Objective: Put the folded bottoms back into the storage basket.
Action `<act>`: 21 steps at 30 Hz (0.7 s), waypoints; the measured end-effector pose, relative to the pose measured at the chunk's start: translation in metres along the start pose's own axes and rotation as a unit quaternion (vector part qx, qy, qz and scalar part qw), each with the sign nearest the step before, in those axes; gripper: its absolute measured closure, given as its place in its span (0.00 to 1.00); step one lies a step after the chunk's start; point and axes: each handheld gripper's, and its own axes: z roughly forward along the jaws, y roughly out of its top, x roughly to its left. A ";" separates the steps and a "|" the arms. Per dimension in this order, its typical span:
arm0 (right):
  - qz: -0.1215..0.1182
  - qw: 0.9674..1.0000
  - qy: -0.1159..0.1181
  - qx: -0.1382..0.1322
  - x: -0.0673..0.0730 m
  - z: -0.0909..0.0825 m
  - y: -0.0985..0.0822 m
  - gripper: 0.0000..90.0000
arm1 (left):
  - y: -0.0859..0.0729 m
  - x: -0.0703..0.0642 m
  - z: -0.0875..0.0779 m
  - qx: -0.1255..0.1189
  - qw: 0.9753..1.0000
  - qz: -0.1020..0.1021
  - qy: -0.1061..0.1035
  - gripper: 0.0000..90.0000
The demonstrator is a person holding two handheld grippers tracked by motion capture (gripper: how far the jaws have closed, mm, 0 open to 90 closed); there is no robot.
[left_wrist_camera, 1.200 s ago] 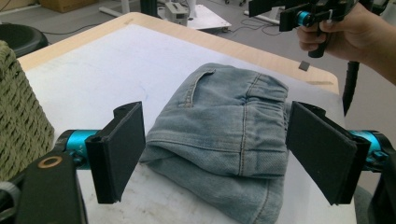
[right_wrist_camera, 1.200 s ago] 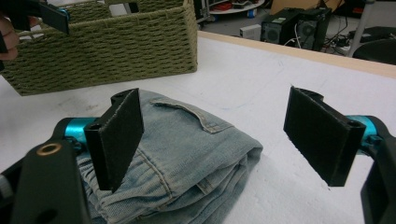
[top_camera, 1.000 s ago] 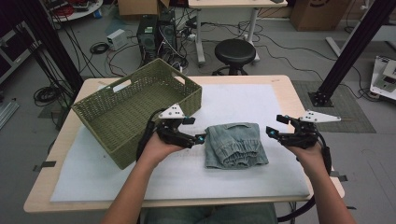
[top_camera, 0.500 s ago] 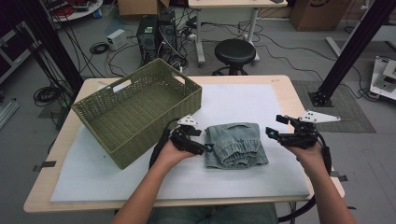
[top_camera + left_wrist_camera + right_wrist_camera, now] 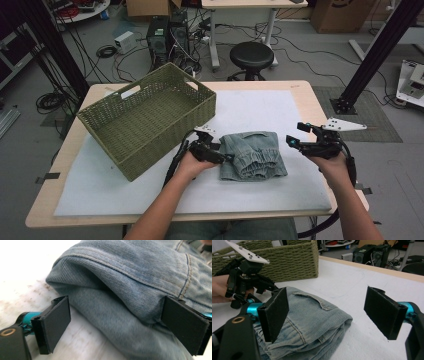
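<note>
Folded denim jeans (image 5: 252,155) are seen at centre frame on the tabletop (image 5: 295,92), right of the wicker basket (image 5: 150,117). The cloth is judged soft and floppy — best taken at a thick folded edge. The left gripper (image 5: 220,156), jaws having just been opening, is set around that edge, apparently unclamped; the close left gripper view shows this — the high view cannot. The right gripper (image 5: 295,141) is held released, apart.

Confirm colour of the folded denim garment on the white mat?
Faded light blue; the folded denim garment has darker blue seam stitching. Best seen in the left gripper view.

Black hand-held gripper (image 5: 226,157), teal jaw mounts, grey three-cornered top plate.
</note>
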 end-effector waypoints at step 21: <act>-0.030 0.998 0.027 0.042 0.021 0.023 -0.009 0.23 | 0.007 -0.004 -0.011 -0.027 1.000 -0.003 0.014 0.09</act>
